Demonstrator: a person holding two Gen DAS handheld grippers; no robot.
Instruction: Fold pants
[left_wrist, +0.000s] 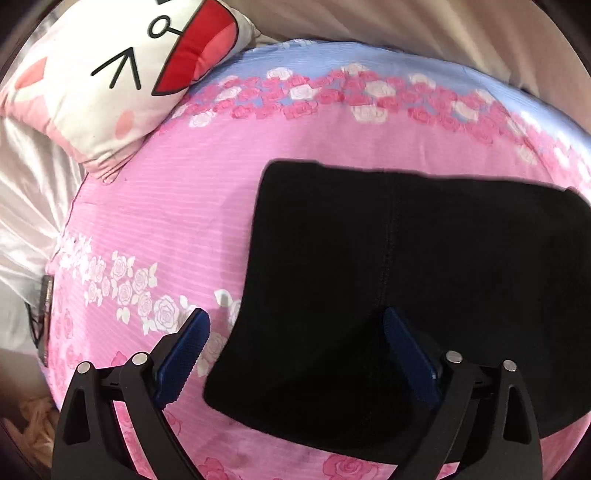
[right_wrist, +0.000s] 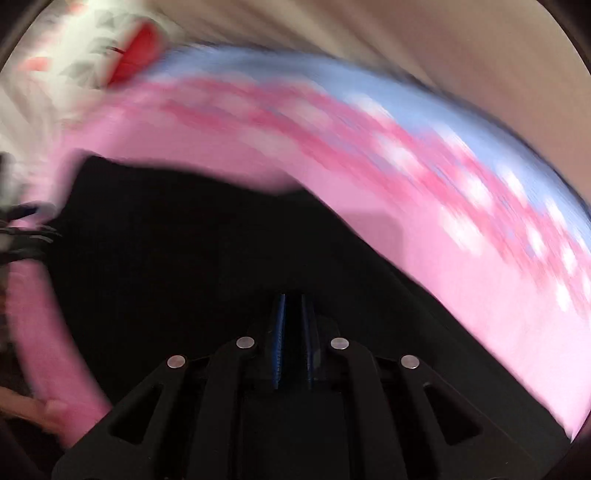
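Black pants (left_wrist: 406, 277) lie flat on a pink floral bedsheet (left_wrist: 166, 221). My left gripper (left_wrist: 295, 325) is open above the pants' near left edge; one blue pad is over the sheet, the other over the cloth. It holds nothing. In the right wrist view the picture is motion-blurred. My right gripper (right_wrist: 293, 306) has its blue pads close together with black cloth between them, shut on the pants (right_wrist: 184, 258), which spread dark around it.
A white cartoon-face pillow (left_wrist: 110, 74) lies at the far left on the bed. A blue band (left_wrist: 369, 59) edges the sheet's far side, with pale curtain cloth behind. A phone-like object (left_wrist: 46, 317) sits at the bed's left edge.
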